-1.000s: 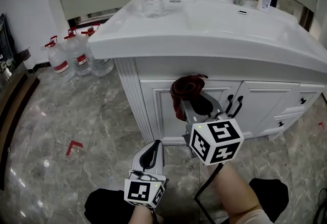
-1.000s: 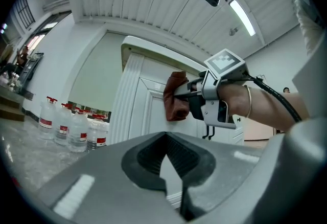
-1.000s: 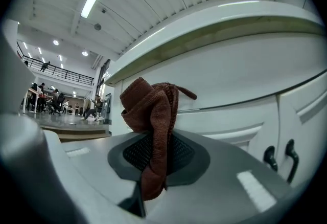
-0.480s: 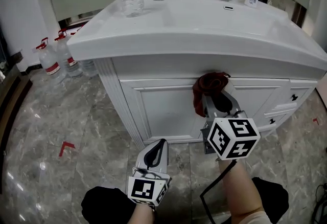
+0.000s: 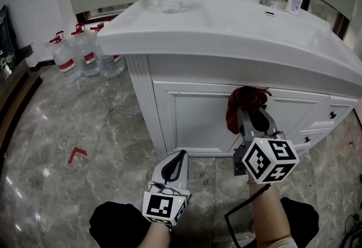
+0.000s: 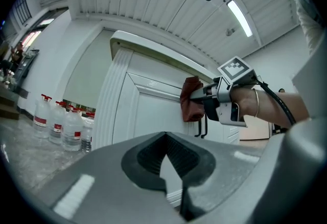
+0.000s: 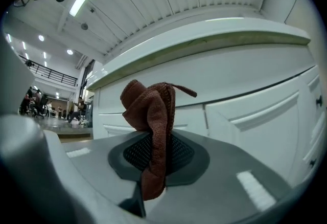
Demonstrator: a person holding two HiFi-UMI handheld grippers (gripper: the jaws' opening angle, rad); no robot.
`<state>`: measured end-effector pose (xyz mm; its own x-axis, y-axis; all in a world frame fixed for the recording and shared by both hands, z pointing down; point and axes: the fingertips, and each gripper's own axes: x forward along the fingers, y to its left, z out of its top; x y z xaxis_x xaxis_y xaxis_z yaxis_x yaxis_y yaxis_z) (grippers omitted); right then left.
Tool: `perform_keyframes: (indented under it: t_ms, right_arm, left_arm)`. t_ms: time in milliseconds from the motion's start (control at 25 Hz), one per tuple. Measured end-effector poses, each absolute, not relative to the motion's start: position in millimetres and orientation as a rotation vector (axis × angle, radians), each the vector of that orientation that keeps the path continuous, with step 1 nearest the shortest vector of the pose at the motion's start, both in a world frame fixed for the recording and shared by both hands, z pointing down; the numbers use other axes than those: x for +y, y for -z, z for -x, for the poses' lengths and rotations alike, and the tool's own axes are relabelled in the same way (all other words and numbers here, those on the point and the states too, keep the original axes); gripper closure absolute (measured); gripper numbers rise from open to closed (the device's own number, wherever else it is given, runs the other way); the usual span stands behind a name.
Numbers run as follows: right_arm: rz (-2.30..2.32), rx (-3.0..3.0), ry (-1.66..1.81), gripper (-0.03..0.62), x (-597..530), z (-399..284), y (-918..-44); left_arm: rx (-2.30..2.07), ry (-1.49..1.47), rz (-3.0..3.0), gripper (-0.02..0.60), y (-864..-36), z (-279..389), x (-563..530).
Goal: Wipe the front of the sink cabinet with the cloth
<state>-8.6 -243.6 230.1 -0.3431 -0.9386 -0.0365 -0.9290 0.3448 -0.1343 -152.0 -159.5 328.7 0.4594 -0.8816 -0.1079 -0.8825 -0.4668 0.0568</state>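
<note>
The cloth (image 5: 240, 104), pinched in the closed right gripper (image 5: 251, 116) and bunched ahead of its tips at the cabinet front (image 5: 192, 122), is best pressed flat and swept leftward across the bare door panel, below the counter overhang (image 5: 226, 48), with the left gripper (image 5: 176, 157), pressed together and empty, held low

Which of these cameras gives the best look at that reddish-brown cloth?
The right gripper view: the cloth fills the middle, pinched between the fingers, weave visible. The head view shows only a small dark-red bunch against the cabinet front; the left gripper view shows it small, from the side.
</note>
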Motion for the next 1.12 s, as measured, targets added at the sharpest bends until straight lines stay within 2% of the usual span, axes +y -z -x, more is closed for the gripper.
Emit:
perform_keyframes:
  t_ms: [400,600,760,1120]
  right_arm:
    - [1.440,2.778,0.256,0.514,-249,161,-289]
    - [1.360,2.836,0.286,0.514,-253,211,-302]
    - [1.395,2.820,0.301,0.514,-259,216,-312]
    - [1.497,2.744,0.339,0.513,-266,172,-315]
  left_arm:
    - [1.789,-0.142,2.587,0.581,-345,226,-153]
    - [1.869,-0.155,2.513,0.581,-338,258,-152]
    - [1.875,-0.166,2.504,0.581,-344,265,-154]
    - [1.838,-0.164,2.567,0.581,-346,249,-157]
